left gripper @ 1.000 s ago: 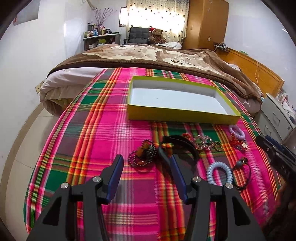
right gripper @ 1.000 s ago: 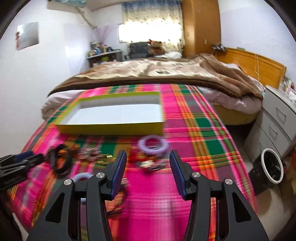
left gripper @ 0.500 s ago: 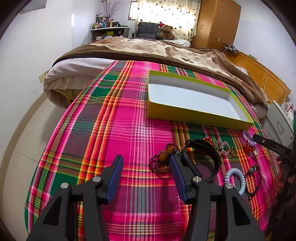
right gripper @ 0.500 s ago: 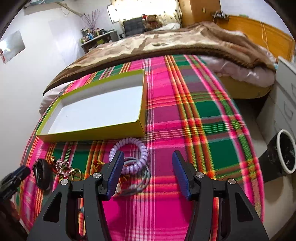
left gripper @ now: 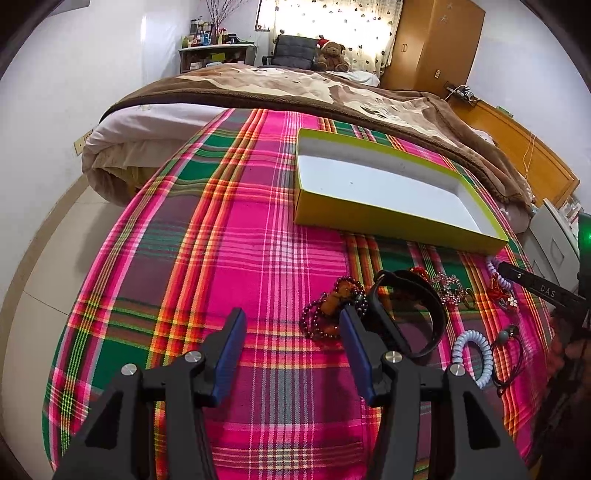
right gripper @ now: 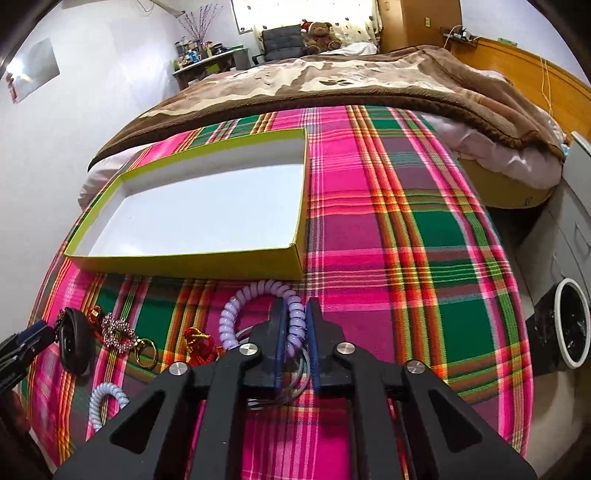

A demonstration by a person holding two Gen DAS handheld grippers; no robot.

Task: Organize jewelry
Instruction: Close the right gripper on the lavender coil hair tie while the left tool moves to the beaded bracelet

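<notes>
Now right tool clamps the purple coil bracelet; left tool gapes wide

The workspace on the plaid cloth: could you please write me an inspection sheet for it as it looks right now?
Surface: plaid cloth spread over the bed, lying flat.
Job's things: yellow box open, nothing in it; purple coil bracelet in front of it; dark bead bracelet, black band, rhinestone charm, red ornament and pale blue coil tie loose on the cloth.
Clutter: nothing seen.
Grippers: left tongs open, holding nothing; right tongs shut on the purple coil bracelet.
Cables: thin cord down the wooden headboard.
Surroundings: brown blanket, teddy bear, wardrobe, waste bin.
</notes>
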